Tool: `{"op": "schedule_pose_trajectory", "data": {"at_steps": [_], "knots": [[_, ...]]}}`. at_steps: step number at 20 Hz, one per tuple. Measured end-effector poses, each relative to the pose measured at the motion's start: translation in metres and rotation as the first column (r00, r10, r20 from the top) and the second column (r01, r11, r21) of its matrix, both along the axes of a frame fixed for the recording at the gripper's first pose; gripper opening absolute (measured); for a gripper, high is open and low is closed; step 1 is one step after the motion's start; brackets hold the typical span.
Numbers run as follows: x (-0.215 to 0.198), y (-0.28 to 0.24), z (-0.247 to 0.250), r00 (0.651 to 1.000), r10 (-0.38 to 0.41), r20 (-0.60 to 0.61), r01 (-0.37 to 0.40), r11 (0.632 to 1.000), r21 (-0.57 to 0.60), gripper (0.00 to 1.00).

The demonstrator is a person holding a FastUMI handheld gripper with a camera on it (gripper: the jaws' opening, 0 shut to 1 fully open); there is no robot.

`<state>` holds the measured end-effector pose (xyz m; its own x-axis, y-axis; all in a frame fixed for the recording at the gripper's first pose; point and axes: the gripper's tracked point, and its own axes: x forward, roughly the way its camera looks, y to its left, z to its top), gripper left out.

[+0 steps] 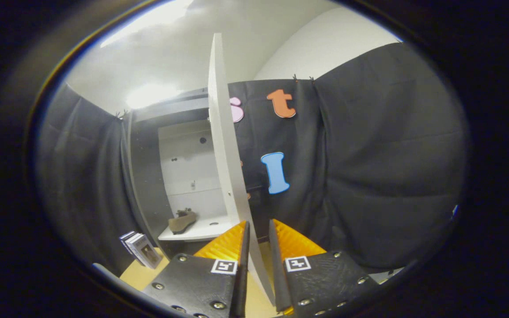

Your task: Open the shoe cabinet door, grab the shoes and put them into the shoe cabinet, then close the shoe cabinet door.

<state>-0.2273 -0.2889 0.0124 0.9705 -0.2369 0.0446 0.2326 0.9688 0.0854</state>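
Between the two orange fingers of the gripper stands the free edge of the white cabinet door, swung wide open and seen nearly edge-on, rising from just ahead of the fingertips up toward the ceiling. The door's lower edge runs down into the gap between the black finger mounts. The fingers sit close on either side of the panel, but whether both pads actually press on it cannot be told from this angle.

To the left of the door the shoe cabinet shows its interior: dark side walls, a pale back panel with a few small holes, and a white shelf low down. On that shelf lies a brown shoe, well beyond the fingers and to their left, resting toward the shelf's left side.

Outside the cabinet, on the wooden floor beside its left wall, a small stack of books leans upright. Black cloth hangs behind and to both sides.
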Motion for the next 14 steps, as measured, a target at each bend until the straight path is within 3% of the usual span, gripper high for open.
{"op": "schedule_pose_trajectory", "data": {"at_steps": [4,14], "knots": [[-0.004,0.005,0.002,0.999,0.038,-0.006,-0.038,0.999,-0.003,0.25],[0.004,0.093,-0.053,0.972,0.217,-0.091,-0.220,0.975,-0.022,0.25]]}}
